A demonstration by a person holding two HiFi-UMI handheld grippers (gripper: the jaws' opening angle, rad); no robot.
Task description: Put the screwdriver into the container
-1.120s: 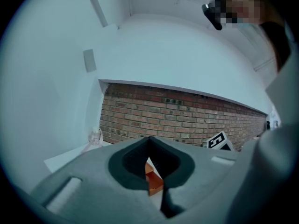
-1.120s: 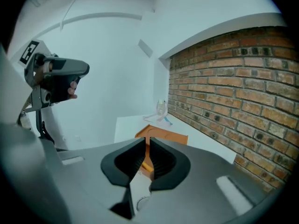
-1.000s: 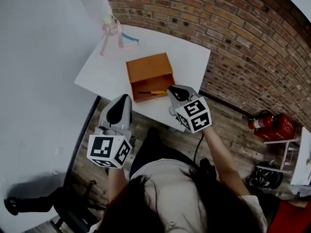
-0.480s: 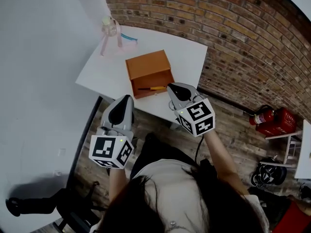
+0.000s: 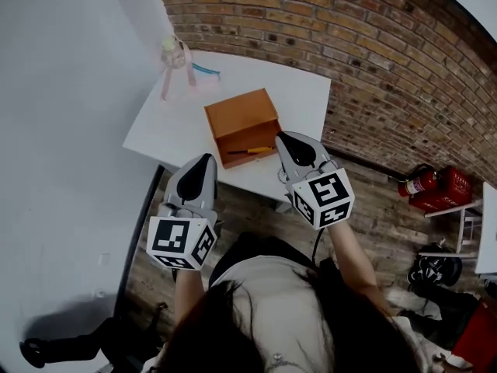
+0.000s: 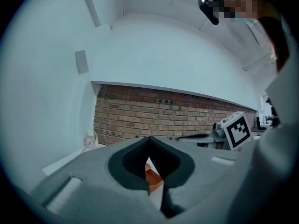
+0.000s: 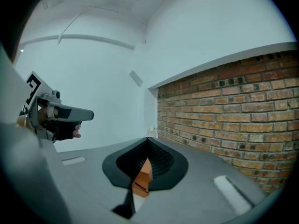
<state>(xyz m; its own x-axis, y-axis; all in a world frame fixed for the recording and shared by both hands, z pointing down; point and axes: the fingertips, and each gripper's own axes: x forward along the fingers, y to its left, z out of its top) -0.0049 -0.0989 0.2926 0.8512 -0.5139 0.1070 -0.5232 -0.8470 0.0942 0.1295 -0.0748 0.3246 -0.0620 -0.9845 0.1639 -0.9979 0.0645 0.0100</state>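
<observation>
Yellow-handled screwdriver (image 5: pixel 248 151): lying inside the orange-brown rectangular container (image 5: pixel 241 115), close to its open near side, handle toward the right. Visible only from the head view. From both gripper views, just a sliver of the container through the notch between the jaws, with the screwdriver not made out.

Left gripper (image 6: pixel 149 143): jaws pressed together with nothing between them, at the near edge of the white square table (image 5: pixel 167 123), near-left of the container and apart from it. Right gripper (image 7: pixel 147 146): jaws likewise pressed together and empty, tip just beside the container's near-right corner, apart from the screwdriver.

At the table's far left corner, a clear bottle with a pink ribbon (image 5: pixel 175 53) and a blue strip (image 5: pixel 206 70) just beside it, both well apart from the container.

Red-brown brick wall (image 5: pixel 373 45) along the table's far and right sides. On the floor to the right, a red fire extinguisher (image 5: pixel 419 183) next to a red case (image 5: pixel 452 186).
</observation>
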